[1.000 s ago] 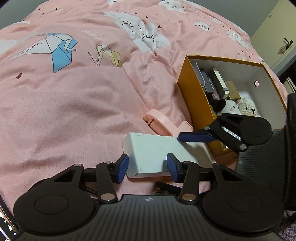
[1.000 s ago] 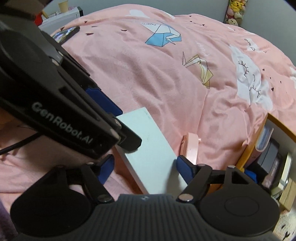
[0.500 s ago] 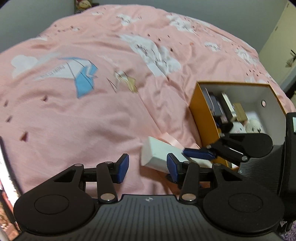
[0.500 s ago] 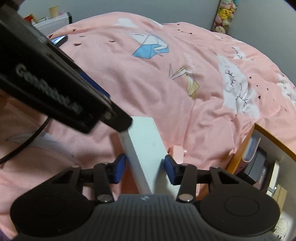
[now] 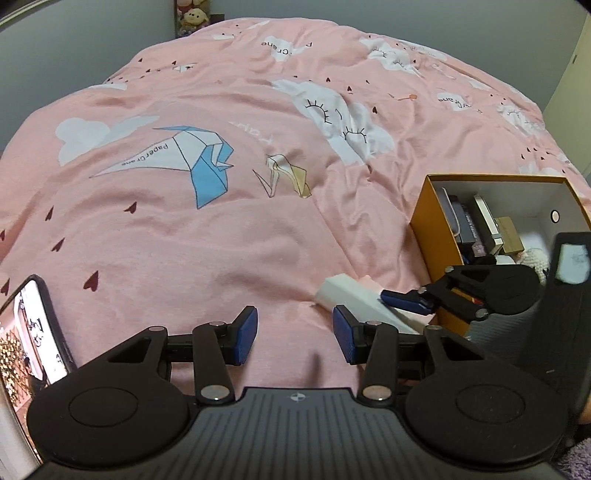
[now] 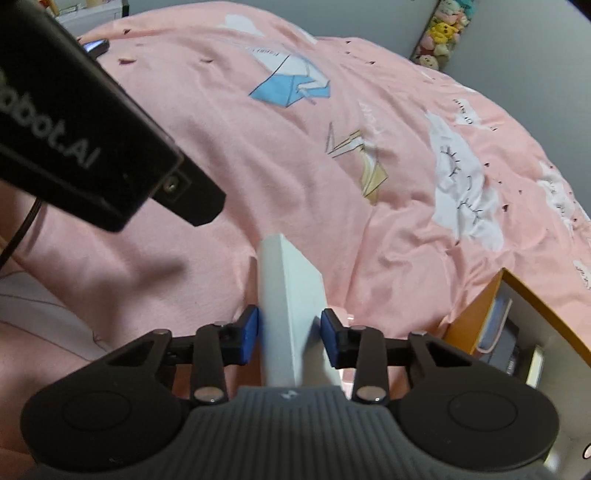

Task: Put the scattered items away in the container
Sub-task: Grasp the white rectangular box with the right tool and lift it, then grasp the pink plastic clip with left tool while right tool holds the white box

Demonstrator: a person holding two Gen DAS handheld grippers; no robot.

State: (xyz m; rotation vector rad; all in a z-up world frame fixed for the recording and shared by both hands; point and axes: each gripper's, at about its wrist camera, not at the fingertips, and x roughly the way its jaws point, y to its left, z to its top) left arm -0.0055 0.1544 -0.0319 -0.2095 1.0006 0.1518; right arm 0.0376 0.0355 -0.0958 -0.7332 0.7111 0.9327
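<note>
My right gripper (image 6: pixel 289 334) is shut on a white flat box (image 6: pixel 291 288), tilted on edge and lifted off the pink bedspread. The box also shows in the left wrist view (image 5: pixel 360 297), held by the right gripper (image 5: pixel 404 301). A pink item (image 5: pixel 371 282) lies under it, beside the orange container (image 5: pixel 436 229), which holds books and soft toys. The container's corner also shows in the right wrist view (image 6: pixel 476 317). My left gripper (image 5: pixel 294 334) is open and empty, to the left of the box.
A phone (image 5: pixel 35 332) with a lit screen lies at the left edge of the bed. The bedspread (image 5: pixel 221 229) has printed cranes and clouds. Plush toys (image 6: pixel 441 29) sit by the far wall.
My left gripper has let go of the white box and drawn back to the left. My right gripper has shut on the box and tipped it up on edge.
</note>
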